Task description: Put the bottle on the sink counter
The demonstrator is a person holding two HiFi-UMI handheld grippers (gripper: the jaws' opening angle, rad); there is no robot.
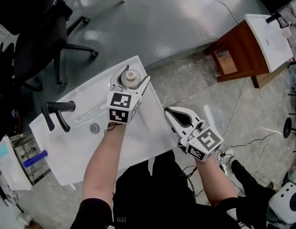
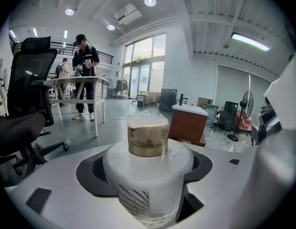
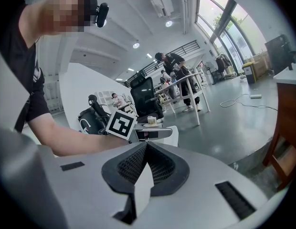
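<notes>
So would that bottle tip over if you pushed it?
Probably not easily: the bottle looks wide below its small cap, so it should stand steady. Its smooth plastic side might be slippery. It seems light, since the left fingers alone hold it.

White sink counter (image 1: 143, 130) on grey floor (image 1: 157, 23). Black faucet (image 1: 59, 109) mounted at one end of counter top. Round metal drain (image 1: 94, 128) just right of faucet, in shallow basin. Bottle (image 1: 132, 78) well beyond faucet, at far corner. Cannot tell whether its base touches counter.
</notes>
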